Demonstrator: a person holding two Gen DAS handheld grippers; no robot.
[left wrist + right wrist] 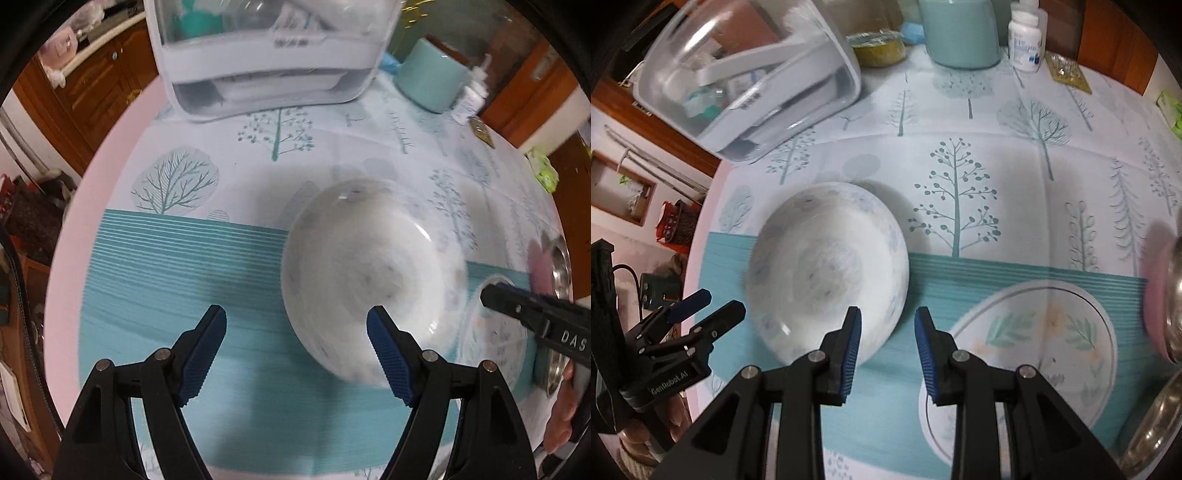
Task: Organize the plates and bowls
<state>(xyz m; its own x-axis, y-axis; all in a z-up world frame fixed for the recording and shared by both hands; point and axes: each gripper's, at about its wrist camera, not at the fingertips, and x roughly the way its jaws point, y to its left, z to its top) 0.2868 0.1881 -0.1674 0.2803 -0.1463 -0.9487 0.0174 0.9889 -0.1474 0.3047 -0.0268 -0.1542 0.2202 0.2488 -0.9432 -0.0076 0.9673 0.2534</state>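
Observation:
A white bowl (369, 280) with faint grey-blue flecks stands upright on the tree-print tablecloth, blurred by motion. My left gripper (297, 332) is open wide just left of it, its right finger (388, 354) overlapping the bowl's near rim. In the right wrist view the bowl (827, 273) lies ahead and to the left of my right gripper (888, 332). That gripper's jaws stand narrowly apart and press on nothing, with the bowl's near right edge showing behind the gap. A flat plate (1034, 350) with a leaf pattern lies on the cloth to the right. The left gripper (720, 301) shows at the left edge.
A clear plastic box with a white lid (266, 55) stands at the back. Behind it are a teal canister (960, 33), a white pill bottle (1025, 37) and a small dish (881, 48). A pink bowl (1156, 295) and steel dishes (1156, 424) sit at the right. The table edge (74, 258) curves along the left.

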